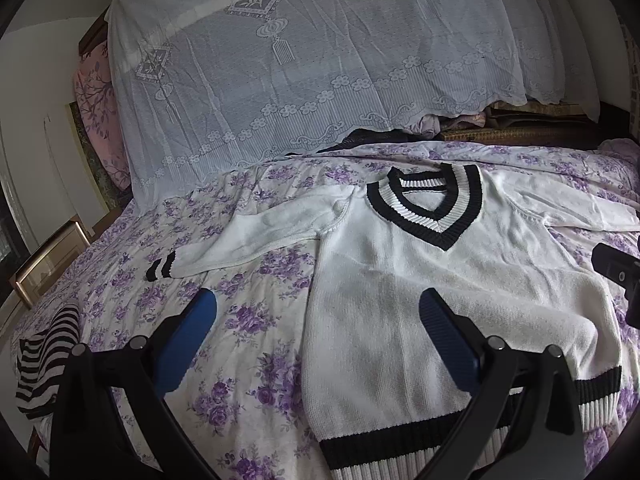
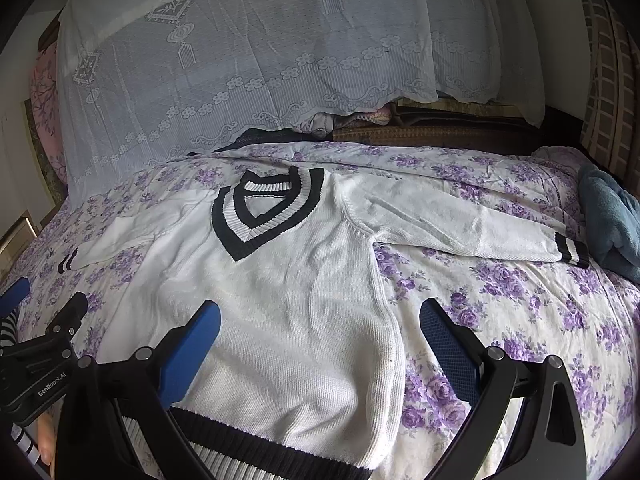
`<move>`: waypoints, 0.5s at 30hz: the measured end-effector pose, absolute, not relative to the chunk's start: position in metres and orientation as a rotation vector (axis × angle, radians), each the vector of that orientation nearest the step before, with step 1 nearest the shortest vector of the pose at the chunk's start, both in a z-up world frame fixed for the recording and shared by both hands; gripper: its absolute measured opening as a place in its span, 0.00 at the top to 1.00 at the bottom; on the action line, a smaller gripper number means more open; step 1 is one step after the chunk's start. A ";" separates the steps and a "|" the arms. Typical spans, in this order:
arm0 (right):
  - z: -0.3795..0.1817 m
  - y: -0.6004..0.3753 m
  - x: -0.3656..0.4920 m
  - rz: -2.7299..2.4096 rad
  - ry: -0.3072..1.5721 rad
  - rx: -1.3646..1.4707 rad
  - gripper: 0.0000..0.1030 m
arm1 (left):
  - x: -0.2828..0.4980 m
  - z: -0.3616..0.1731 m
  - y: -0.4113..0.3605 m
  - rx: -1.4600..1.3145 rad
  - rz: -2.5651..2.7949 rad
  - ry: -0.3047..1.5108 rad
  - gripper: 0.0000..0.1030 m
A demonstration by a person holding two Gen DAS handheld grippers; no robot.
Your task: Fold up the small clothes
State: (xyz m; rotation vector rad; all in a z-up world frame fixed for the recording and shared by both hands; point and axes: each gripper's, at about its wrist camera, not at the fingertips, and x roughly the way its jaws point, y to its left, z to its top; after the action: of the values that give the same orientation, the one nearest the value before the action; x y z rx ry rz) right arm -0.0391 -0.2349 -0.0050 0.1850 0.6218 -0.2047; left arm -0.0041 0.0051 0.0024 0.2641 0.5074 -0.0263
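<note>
1 sweater (image 1: 432, 280), 1 striped top (image 1: 48, 352), 1 towel (image 2: 612, 216).

A bedroom with a bed under soft daylight.

The bed (image 1: 256, 360) is spread with a cream sheet printed in purple flowers. At its far side a white lace cloth (image 1: 304, 64) with tassel and flower patterns drapes over a tall piece of furniture. A pink floral pillow (image 1: 96, 92) stands at the left by a pale wall (image 1: 36, 80); a gold-framed picture (image 1: 48, 260) leans below. A blue-grey blanket (image 2: 612, 220) lies at the bed's right edge.
</note>
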 end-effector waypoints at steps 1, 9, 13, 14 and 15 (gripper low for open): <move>-0.005 -0.235 -0.039 -0.205 0.622 0.185 0.03 | -0.004 0.002 0.005 0.264 -0.026 0.508 0.04; -0.004 -0.236 -0.040 -0.206 0.619 0.188 0.03 | -0.004 0.003 0.005 0.266 -0.027 0.508 0.04; -0.003 -0.236 -0.040 -0.207 0.619 0.187 0.03 | -0.005 0.003 0.006 0.265 -0.028 0.507 0.04; -0.003 -0.236 -0.040 -0.207 0.618 0.187 0.03 | -0.004 0.003 0.006 0.264 -0.028 0.507 0.04; -0.003 -0.236 -0.040 -0.207 0.618 0.187 0.03 | -0.005 0.002 0.005 0.264 -0.029 0.508 0.04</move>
State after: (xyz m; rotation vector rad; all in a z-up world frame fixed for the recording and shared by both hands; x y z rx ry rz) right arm -0.0399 -0.2361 -0.0028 0.1874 0.6183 -0.2070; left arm -0.0045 0.0053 0.0023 0.2638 0.5076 -0.0285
